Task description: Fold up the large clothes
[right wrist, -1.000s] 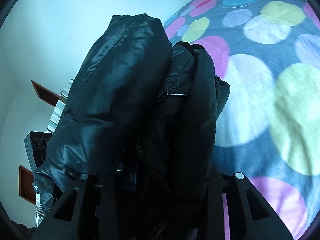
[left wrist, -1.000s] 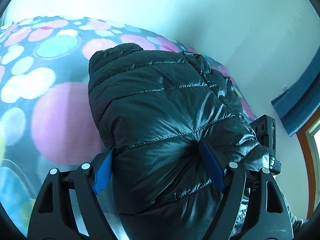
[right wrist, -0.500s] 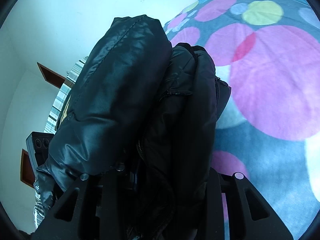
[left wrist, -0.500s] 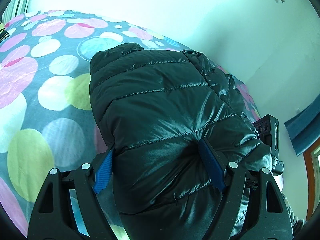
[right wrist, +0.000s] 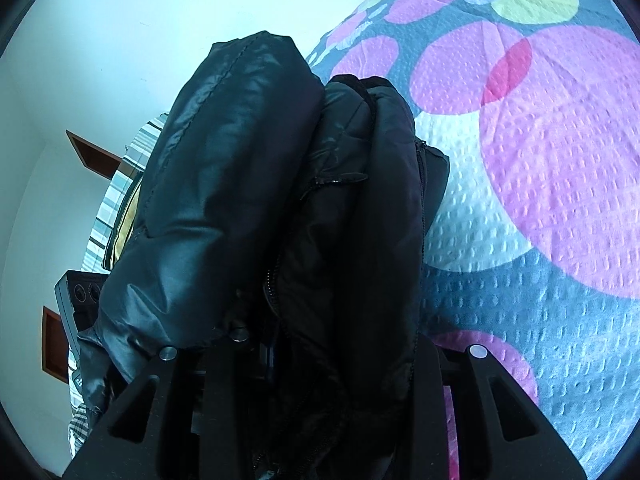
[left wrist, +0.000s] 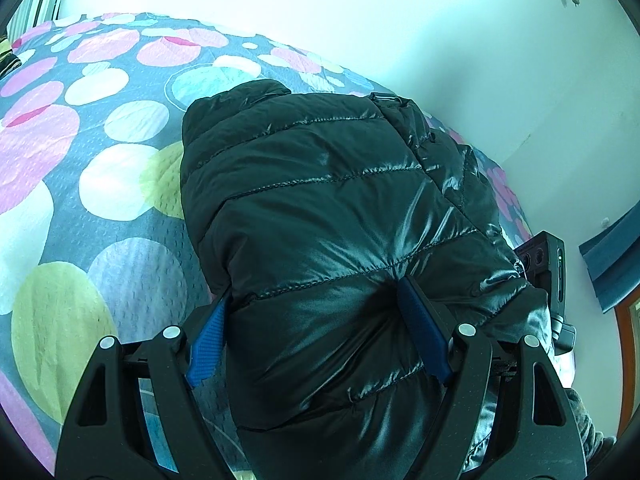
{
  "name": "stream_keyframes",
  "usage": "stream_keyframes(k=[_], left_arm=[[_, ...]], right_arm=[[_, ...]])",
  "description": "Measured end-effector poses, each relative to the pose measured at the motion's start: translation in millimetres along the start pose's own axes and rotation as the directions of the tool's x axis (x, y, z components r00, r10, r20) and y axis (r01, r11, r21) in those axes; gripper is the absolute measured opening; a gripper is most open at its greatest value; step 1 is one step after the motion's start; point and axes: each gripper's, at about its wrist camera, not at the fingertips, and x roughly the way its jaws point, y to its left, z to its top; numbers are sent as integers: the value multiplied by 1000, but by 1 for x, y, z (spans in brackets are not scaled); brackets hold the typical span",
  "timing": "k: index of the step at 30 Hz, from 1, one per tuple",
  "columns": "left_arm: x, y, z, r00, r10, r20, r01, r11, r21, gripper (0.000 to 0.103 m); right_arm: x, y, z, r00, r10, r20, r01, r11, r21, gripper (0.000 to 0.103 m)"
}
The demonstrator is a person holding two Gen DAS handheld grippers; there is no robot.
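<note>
Both grippers — left gripper [left wrist: 316, 320], right gripper [right wrist: 320, 364] — clamp the black puffer jacket [left wrist: 320, 208].

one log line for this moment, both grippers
left gripper: shut on puffer jacket | right gripper: shut on puffer jacket | jacket: bundled, above dotted bedspread

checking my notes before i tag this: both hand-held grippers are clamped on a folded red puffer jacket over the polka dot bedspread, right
Not quite: the jacket is black, not red. The left wrist view shows the left hand-held gripper with its blue pads pressed into the shiny black puffer jacket above the polka dot bedspread. The right hand-held gripper grips the same bundle in the right wrist view.
</note>
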Motion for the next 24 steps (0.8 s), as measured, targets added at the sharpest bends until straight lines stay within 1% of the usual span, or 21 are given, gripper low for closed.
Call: stream_keyframes(k=[4, 10, 15, 24], left_arm=[[5, 0, 4, 1000, -2, -1, 2, 1000, 12, 80], [12, 4, 7, 999, -33, -14, 34, 999, 29, 80], [15, 9, 8, 999, -45, -15, 45, 999, 18, 80], [13, 7, 7, 999, -32, -15, 32, 999, 20, 80]], right_arm=[[-17, 3, -18, 1000, -11, 11, 11, 1000, 3, 33], [-39, 4, -40, 999, -42, 32, 41, 999, 8, 32], [-44, 6, -45, 998, -56, 39, 56, 998, 5, 32], [-44, 5, -45, 998, -52, 44, 52, 999, 12, 33]])
